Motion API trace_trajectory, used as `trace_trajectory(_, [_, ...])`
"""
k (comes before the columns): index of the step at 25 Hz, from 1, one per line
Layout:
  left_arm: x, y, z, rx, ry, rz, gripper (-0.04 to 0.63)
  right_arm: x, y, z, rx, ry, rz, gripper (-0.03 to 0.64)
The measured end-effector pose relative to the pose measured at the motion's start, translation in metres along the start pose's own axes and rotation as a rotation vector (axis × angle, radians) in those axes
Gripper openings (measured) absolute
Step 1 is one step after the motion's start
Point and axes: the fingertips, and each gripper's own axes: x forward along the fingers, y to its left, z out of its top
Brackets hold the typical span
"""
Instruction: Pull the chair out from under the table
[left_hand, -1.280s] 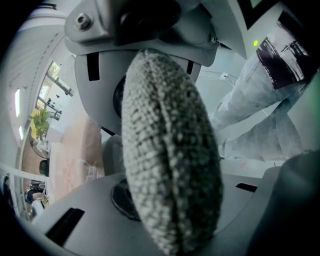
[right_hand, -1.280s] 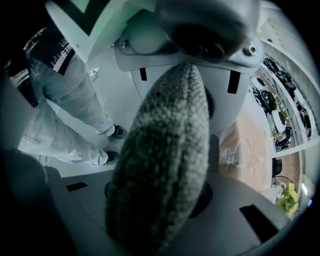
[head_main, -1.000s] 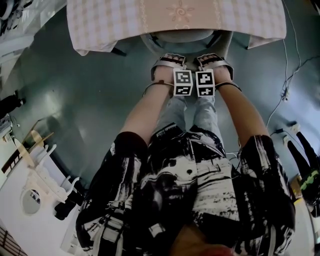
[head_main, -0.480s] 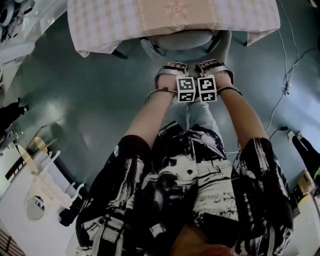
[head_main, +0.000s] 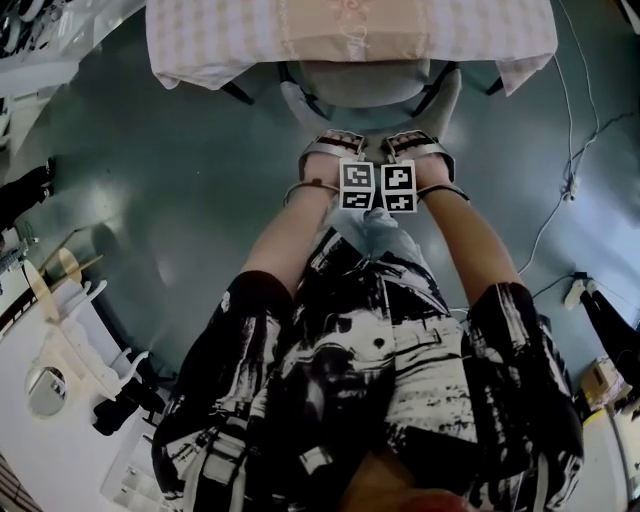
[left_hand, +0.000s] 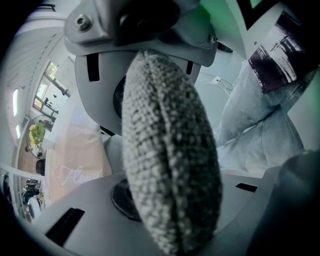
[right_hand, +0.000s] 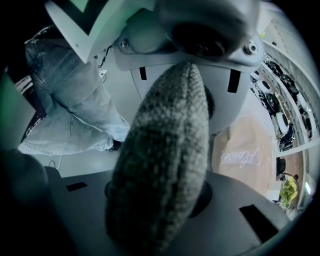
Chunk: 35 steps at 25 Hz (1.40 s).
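Note:
The grey chair (head_main: 365, 82) stands half under the table (head_main: 350, 30), which wears a pink checked cloth. Its seat shows in front of the cloth's edge. Both grippers sit side by side on the top of the backrest. My left gripper (head_main: 335, 152) is shut on the knitted grey backrest edge (left_hand: 170, 165), which fills the space between the jaws of the left gripper (left_hand: 165, 150). My right gripper (head_main: 420, 150) is shut on the same backrest edge (right_hand: 157, 170), clamped between the jaws of the right gripper (right_hand: 165, 150). The chair's legs are mostly hidden.
The person's jeans legs (head_main: 385, 230) stand right behind the chair. White cables (head_main: 570, 150) trail over the grey-green floor at right, with a power strip (head_main: 578, 290) nearby. A white unit with tools (head_main: 50, 390) fills the lower left.
Both grippers and the chair have come toward the person, away from the table. More of the seat now shows in front of the cloth's edge. Both grips are unchanged.

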Motion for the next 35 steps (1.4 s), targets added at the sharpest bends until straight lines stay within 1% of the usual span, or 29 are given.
trace_trajectory(8, [-0.005,-0.04,0.022,0.001,0.003,0.004,0.095,-0.008,0.047,0.006,0.011,0.0,0.003,0.1])
trace_trajectory(13, [-0.014,-0.102,0.039,-0.016,0.008,0.0,0.095,-0.017,0.106,0.029,-0.007,-0.005,0.008,0.101])
trace_trajectory(15, [-0.016,-0.108,0.04,-0.021,0.011,-0.002,0.095,-0.018,0.111,0.031,-0.013,-0.005,0.008,0.101])
trace_trajectory(18, [-0.015,-0.102,0.038,-0.024,0.011,-0.004,0.095,-0.017,0.105,0.029,-0.014,-0.005,0.009,0.1])
trace_trajectory(27, [-0.021,-0.109,0.038,-0.016,0.004,-0.013,0.097,-0.022,0.111,0.035,-0.003,-0.001,0.02,0.1])
trace_trajectory(32, [-0.028,-0.163,0.051,-0.005,0.001,-0.014,0.097,-0.027,0.162,0.056,0.01,-0.001,0.018,0.101])
trace_trajectory(35, [-0.033,-0.185,0.053,0.003,0.001,-0.012,0.097,-0.031,0.181,0.069,0.019,0.0,0.012,0.101])
